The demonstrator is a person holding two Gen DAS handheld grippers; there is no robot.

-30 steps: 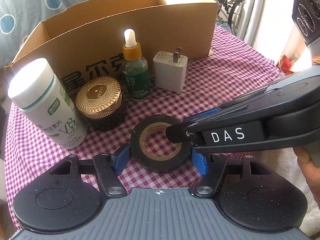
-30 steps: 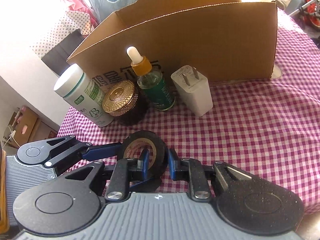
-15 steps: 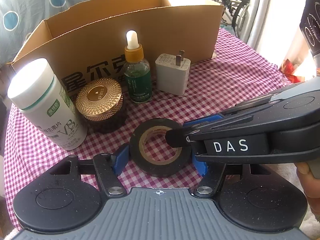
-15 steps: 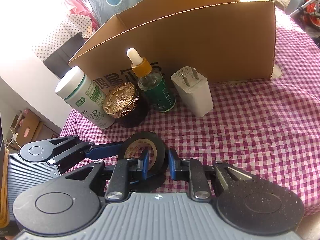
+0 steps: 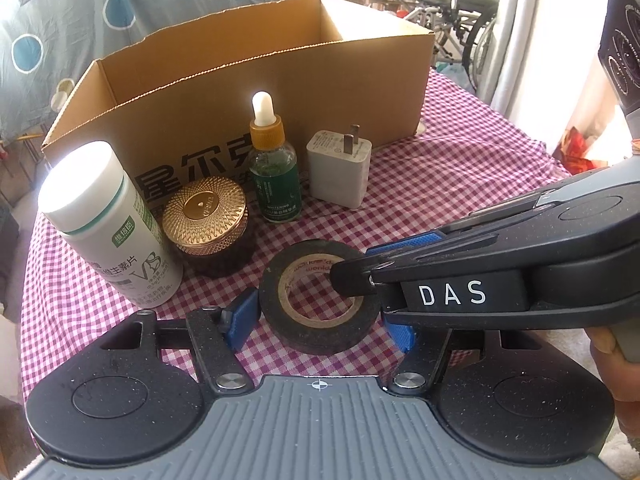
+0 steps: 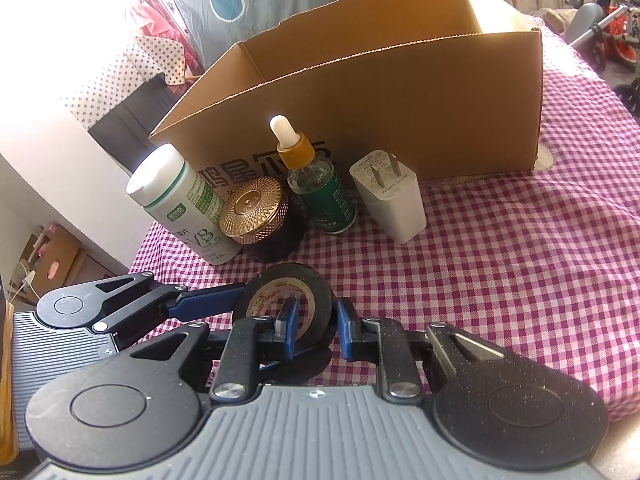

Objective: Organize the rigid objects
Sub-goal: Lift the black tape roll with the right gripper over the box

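Observation:
A black tape roll (image 5: 318, 298) lies on the checked cloth between the open fingers of my left gripper (image 5: 320, 322). My right gripper (image 6: 314, 322) straddles the roll's right wall (image 6: 320, 304), one finger inside the hole, one outside; a gap shows at the outer pad. From the left wrist view the right gripper (image 5: 352, 276) reaches in from the right. Behind stand a white vitamin bottle (image 5: 108, 224), a gold-lidded jar (image 5: 208, 220), a green dropper bottle (image 5: 274, 176) and a white charger plug (image 5: 340, 172), in front of an open cardboard box (image 5: 256, 80).
The box (image 6: 400, 92) is open-topped at the back of the table; its inside is mostly hidden. The checked cloth (image 6: 520, 260) stretches to the right. A wheelchair (image 5: 460, 4) and curtain stand beyond the table.
Both cameras have risen slightly and see more of the box's top. The tape roll and both grippers keep the same relation to each other.

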